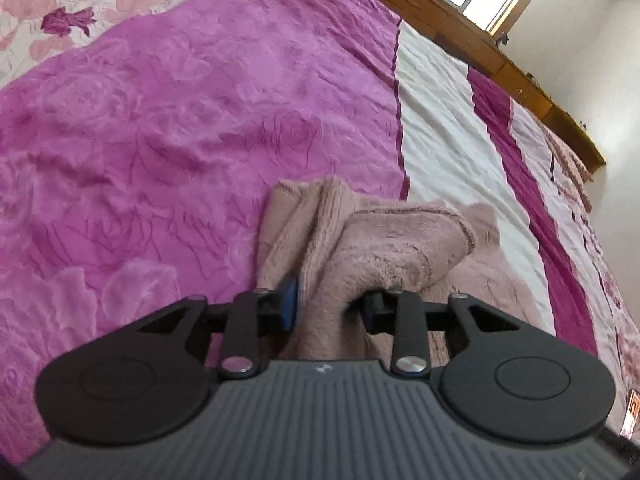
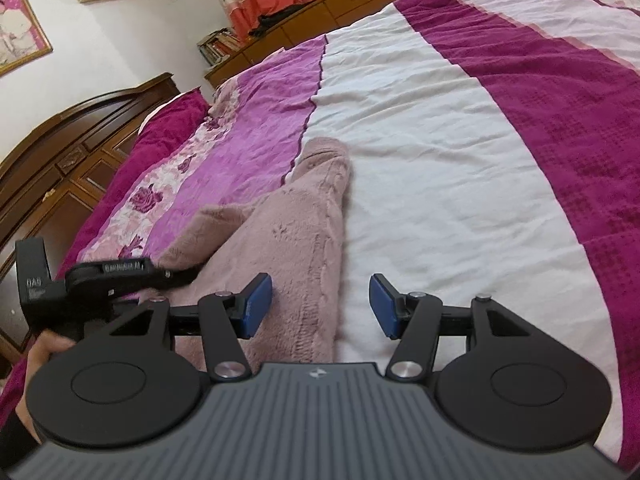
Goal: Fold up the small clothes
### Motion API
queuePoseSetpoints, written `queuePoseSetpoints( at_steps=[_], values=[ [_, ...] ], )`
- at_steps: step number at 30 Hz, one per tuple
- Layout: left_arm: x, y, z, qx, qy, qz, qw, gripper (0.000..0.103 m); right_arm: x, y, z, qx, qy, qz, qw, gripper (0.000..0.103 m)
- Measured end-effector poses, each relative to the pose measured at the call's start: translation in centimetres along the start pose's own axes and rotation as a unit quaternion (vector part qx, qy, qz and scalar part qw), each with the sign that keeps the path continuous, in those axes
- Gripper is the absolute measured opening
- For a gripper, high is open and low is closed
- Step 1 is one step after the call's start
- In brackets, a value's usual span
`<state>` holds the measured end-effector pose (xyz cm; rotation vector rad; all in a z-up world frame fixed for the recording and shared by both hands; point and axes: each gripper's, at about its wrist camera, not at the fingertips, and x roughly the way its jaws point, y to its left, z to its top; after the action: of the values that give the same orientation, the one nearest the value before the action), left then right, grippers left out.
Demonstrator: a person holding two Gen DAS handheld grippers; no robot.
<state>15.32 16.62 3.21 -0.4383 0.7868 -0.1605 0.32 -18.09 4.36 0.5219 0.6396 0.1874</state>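
Pink fleece garment [image 1: 384, 248] on the bed [image 1: 168, 128] — left hand-held gripper [image 1: 328, 308] pinching a fold of it.

Left wrist view: a bunched fold of the fleece sits between the two blue pads [image 1: 289, 304], jaws narrow, cloth filling the gap & lifted into a ridge; rest of the garment lies flat to the right, on the white stripe of the bedspread. Right wrist view: right hand-held gripper [image 2: 320, 306] stands wide w/ nothing between its pads — it hovers over the garment's right edge, left pad above fleece, right pad above white sheet. Left gripper shows at left in this view, its tip on the cloth, a hand [image 2: 42, 354] on its grip. Garment runs from near edge toward the far pink stripe.
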Motion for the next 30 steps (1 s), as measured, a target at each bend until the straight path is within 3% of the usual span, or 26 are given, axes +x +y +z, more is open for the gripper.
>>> queuePoseSetpoints(
  at_steps=[6,8,11,19,23,30],
  values=[
    [-0.1,-0.5,1.3,0.023,-0.027,0.024,0.9991,0.042,-0.1,0.4,0.1,-0.006,-0.001,0.002,1.0,0.062],
    [-0.1,0.3,1.4,0.013,-0.039,0.041,0.9983,0.049,-0.2,0.5,0.0,-0.008,-0.001,0.003,1.0,0.062],
    [0.3,1.6,1.4,-0.007,-0.031,0.063,0.9975,0.049,-0.2,0.5,-0.1,-0.01,0.001,0.006,1.0,0.062],
    [-2.7,1.1,0.7,-0.007,-0.027,0.039,0.9989,0.046,-0.1,0.4,-0.2,-0.004,0.006,0.013,1.0,0.062],
    [-5.2,-0.1,-0.5,0.004,-0.022,0.045,0.9988,0.046,-0.5,0.8,-0.3,-0.007,0.005,0.014,1.0,0.062],
    [-8.8,-0.4,-3.3,-0.013,0.006,0.005,0.9999,0.048,-1.5,1.5,-0.5,-0.012,0.002,0.013,1.0,0.062]
  ],
)
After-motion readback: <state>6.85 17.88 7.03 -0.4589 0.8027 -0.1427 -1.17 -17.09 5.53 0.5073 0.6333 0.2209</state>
